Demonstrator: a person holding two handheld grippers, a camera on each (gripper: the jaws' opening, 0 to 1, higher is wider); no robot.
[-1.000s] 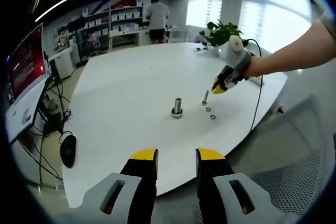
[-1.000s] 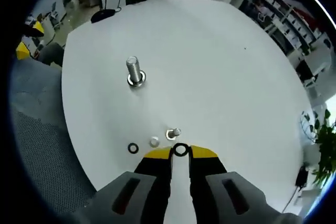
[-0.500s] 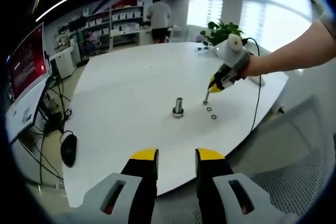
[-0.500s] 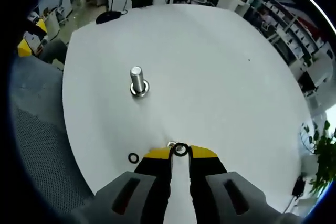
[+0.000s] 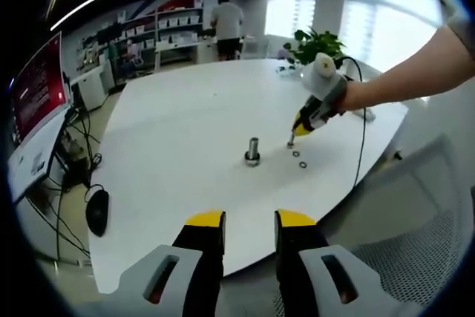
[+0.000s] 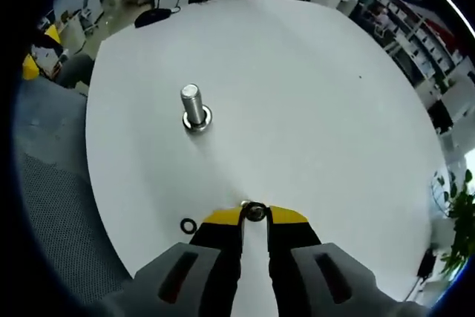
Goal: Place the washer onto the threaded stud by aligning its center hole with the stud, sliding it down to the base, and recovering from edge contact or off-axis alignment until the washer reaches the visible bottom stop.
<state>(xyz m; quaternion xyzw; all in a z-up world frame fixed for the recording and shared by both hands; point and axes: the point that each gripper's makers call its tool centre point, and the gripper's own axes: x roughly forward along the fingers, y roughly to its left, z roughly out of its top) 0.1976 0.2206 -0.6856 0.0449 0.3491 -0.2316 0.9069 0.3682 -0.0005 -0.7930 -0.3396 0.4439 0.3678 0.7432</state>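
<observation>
Between the right gripper's (image 6: 254, 215) tips a washer (image 6: 254, 211) sits pinched, stud (image 6: 194, 108) well ahead and bare; left gripper (image 5: 249, 222) idles, jaws apart.

A plant (image 5: 318, 44) sits at the desk's (image 5: 185, 116) far edge. A person (image 5: 227, 26) stands by shelves (image 5: 165, 24).

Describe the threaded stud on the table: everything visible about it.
The threaded stud is a short, silvery metal post standing upright on the white table. Its top end is flat and round, and a wider metal ring circles its base where it meets the tabletop. Whether that ring is a washer or part of the stud cannot be told. It stands alone, apart from the right gripper and the black washer lying nearer the table's edge. In the left gripper view it appears mid-table.
</observation>
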